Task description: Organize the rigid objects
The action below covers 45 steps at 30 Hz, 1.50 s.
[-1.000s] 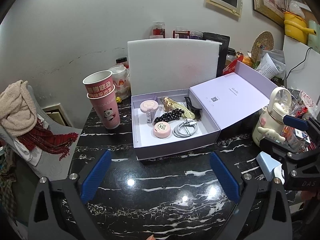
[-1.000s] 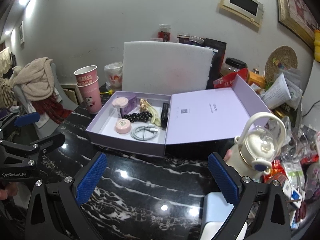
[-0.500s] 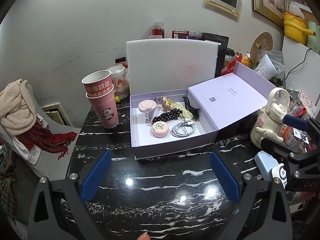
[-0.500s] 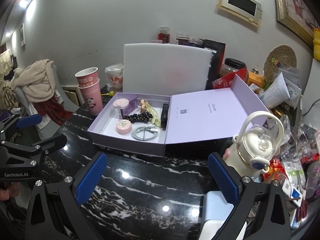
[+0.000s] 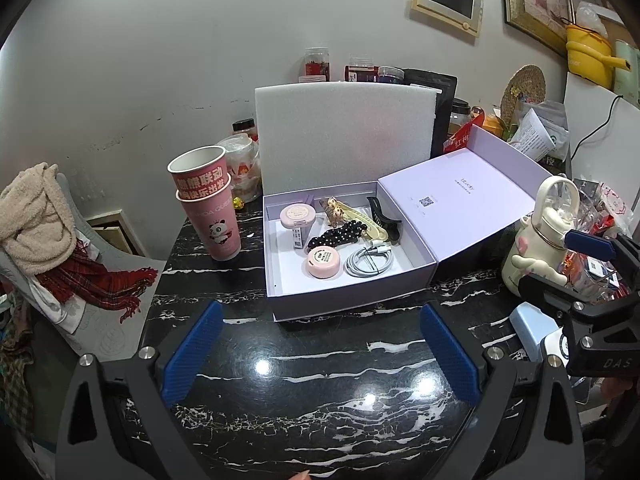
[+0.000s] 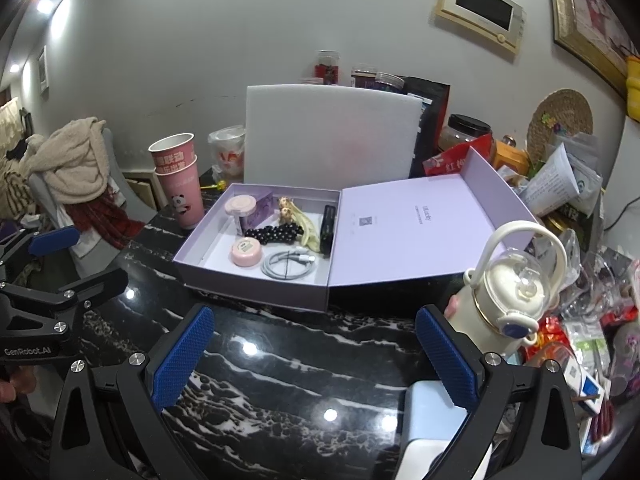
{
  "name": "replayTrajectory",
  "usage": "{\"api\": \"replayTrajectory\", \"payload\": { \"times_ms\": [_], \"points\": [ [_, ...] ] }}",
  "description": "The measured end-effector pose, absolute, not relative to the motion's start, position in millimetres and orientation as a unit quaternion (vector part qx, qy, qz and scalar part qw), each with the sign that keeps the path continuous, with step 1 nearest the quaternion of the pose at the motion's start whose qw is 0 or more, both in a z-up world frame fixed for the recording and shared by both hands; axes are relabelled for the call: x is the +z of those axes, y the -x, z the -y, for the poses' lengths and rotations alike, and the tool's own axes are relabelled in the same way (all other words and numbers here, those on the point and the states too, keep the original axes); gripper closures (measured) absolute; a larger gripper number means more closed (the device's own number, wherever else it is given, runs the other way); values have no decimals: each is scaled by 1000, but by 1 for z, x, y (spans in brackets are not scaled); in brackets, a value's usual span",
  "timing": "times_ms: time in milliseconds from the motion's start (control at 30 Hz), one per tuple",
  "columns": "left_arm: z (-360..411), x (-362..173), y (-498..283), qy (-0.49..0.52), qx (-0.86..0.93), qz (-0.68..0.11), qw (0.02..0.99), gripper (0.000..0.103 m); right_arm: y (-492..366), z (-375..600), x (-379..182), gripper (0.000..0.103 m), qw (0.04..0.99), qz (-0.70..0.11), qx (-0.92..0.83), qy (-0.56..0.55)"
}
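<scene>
Not much changed over the last second: both views just drift a touch. The left gripper and right gripper hang wide and empty. Trinkets sit in the lavender box mid-tabletop, lid open, so sorting could be underway or finished.
</scene>
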<state>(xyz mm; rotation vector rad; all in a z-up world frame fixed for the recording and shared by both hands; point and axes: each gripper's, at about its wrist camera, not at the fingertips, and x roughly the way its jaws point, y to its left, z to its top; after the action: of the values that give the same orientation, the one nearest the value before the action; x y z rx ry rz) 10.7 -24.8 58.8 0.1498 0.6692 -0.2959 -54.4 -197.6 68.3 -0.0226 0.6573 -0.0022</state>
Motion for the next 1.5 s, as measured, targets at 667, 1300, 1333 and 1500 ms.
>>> {"api": "replayTrajectory", "payload": {
  "times_ms": [667,1300,1333,1500],
  "points": [
    [24,58,-9,-75,-144,-331,929,3,54,198,68,0,946,-324,-4,14],
    [29,52,-10,-82,-141,-337,927,3,55,195,67,0,945,-327,-7,22],
    [29,51,-11,-82,-140,-338,927,3,55,195,66,0,945,-327,-7,23],
    [30,49,-12,-86,-138,-340,926,3,55,196,64,0,944,-330,-9,22]
  ]
}}
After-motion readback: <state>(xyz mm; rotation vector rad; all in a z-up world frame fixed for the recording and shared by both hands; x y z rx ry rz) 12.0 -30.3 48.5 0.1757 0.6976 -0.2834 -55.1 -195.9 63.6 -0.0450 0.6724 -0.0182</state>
